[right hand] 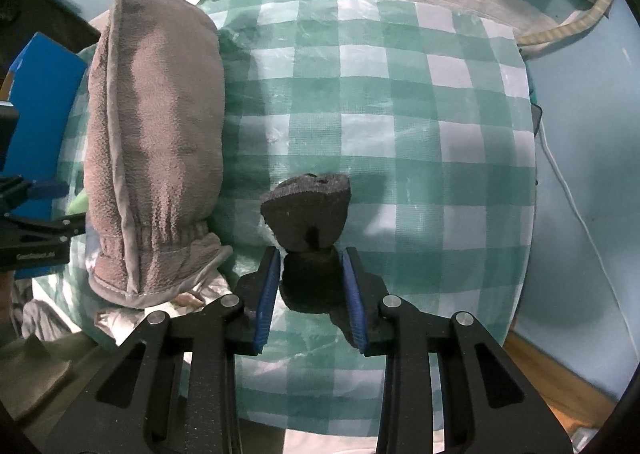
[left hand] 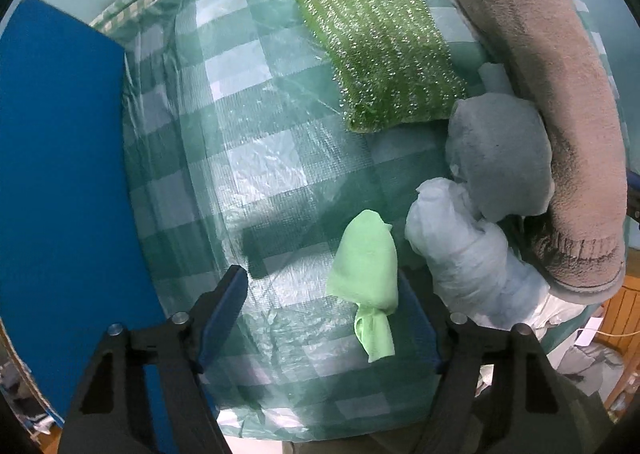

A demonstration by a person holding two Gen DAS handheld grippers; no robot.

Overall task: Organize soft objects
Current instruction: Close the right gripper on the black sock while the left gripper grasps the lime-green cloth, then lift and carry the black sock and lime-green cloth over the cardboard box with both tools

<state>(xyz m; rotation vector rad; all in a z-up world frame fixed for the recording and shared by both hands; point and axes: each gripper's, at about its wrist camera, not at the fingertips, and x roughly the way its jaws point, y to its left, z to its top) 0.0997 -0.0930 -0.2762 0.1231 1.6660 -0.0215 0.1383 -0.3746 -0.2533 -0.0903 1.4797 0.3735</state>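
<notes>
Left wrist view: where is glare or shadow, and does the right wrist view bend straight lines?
Left wrist view: glare on the plastic-covered checked cloth, a dark shadow ahead of the left gripper. Right wrist view: fisheye bows the cloth's checks outward, and the dark sock sits in shade.

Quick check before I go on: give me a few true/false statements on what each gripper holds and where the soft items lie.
1. The right gripper holds a dark sock. True.
2. The left gripper is shut on the scrubber. False: it is open, the scrubber lies farther off.
3. The green cloth lies by the left gripper's right finger. True.
4. The mitten lies right of the right gripper. False: left.
</notes>
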